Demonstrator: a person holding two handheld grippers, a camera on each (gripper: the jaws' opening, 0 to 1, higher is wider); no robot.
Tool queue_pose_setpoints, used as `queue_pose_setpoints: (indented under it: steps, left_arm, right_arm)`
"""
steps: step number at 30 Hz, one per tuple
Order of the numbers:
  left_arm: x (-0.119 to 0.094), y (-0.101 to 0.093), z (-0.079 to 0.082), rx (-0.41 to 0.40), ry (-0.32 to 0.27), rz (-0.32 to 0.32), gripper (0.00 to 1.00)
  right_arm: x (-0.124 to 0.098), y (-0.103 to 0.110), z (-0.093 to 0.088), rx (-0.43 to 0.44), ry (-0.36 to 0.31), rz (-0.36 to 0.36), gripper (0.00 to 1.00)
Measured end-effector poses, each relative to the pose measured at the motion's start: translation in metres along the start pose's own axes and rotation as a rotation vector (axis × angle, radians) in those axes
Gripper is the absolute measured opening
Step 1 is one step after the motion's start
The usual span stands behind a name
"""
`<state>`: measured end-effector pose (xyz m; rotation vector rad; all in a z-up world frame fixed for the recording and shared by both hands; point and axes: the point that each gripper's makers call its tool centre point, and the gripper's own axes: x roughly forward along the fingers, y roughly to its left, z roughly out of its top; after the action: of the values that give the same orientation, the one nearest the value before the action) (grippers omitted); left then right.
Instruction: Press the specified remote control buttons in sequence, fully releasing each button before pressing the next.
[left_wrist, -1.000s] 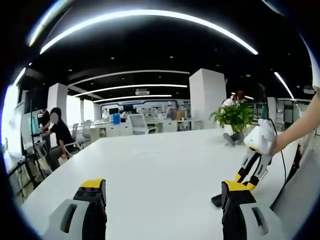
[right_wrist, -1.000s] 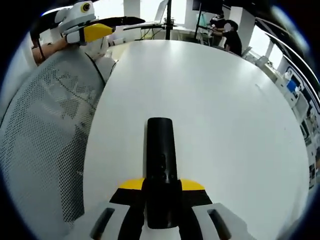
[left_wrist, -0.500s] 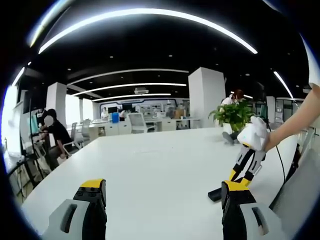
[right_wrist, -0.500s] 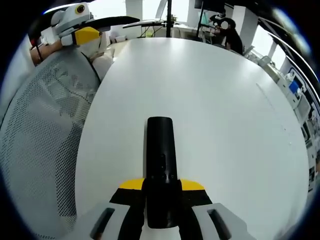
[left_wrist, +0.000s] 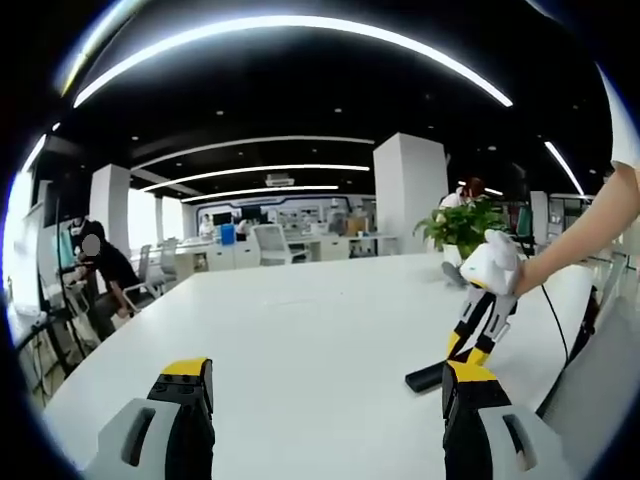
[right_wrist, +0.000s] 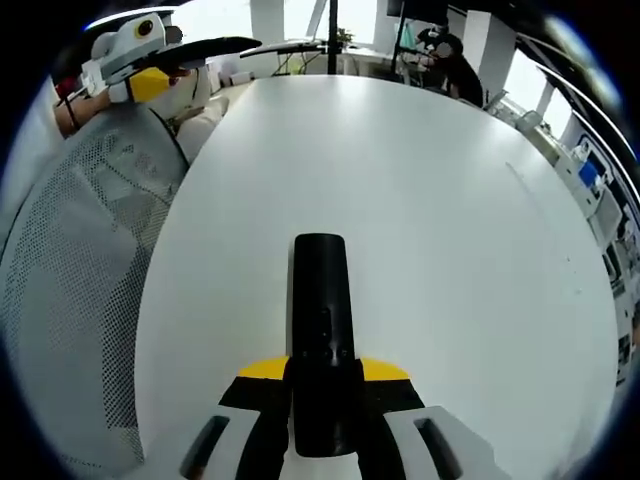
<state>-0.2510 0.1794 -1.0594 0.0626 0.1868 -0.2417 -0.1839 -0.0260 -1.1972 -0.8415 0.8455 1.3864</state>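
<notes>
A slim black remote control (right_wrist: 320, 310) lies lengthwise between the yellow-and-black jaws of my right gripper (right_wrist: 322, 378), which is shut on its near end. Small buttons show along its top face, and it points out over the white table (right_wrist: 430, 190). In the left gripper view, the right gripper (left_wrist: 478, 322) slants down from a person's hand with the remote (left_wrist: 424, 378) sticking out low by the tabletop. My left gripper (left_wrist: 325, 395) is open above the table (left_wrist: 300, 320), nothing between its jaws. The left gripper (right_wrist: 135, 55) also appears far off in the right gripper view.
A grey mesh chair back (right_wrist: 70, 300) stands along the table's edge beside the remote. A potted plant (left_wrist: 465, 228) sits at the table's far end. A person (left_wrist: 100, 272) sits at a desk beyond the table's other side.
In the left gripper view, the right gripper and remote have shifted left and a little farther over the table. Both grips are unchanged.
</notes>
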Motion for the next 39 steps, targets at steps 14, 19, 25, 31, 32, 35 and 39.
queue_pose_setpoints:
  steps: [14, 19, 25, 31, 32, 35, 39]
  left_arm:
    - [0.0, -0.001, 0.0, 0.0, 0.002, -0.002, 0.99]
    - [0.0, -0.001, 0.0, -0.004, 0.002, -0.005, 0.99]
    - [0.001, 0.0, -0.001, 0.0, 0.008, 0.001, 0.99]
    - [0.0, 0.0, -0.001, -0.003, 0.009, 0.005, 0.99]
    - [0.0, 0.001, -0.001, -0.003, 0.009, 0.005, 0.99]
    - [0.0, 0.001, -0.002, -0.006, 0.01, 0.006, 0.99]
    - [0.001, 0.0, -0.003, -0.002, 0.016, 0.003, 0.99]
  right_arm:
    - [0.001, -0.021, 0.001, -0.002, 0.018, 0.001, 0.22]
    - [0.0, -0.028, 0.001, 0.0, 0.021, 0.0, 0.22]
    - [0.0, -0.038, 0.0, 0.001, 0.032, 0.0, 0.22]
    - [0.0, -0.046, -0.001, -0.005, 0.05, 0.005, 0.22]
    - [0.0, -0.047, 0.0, -0.005, 0.053, 0.005, 0.22]
    - [0.0, -0.052, -0.001, -0.004, 0.063, 0.006, 0.22]
    - [0.0, -0.057, -0.001, -0.001, 0.07, 0.006, 0.22]
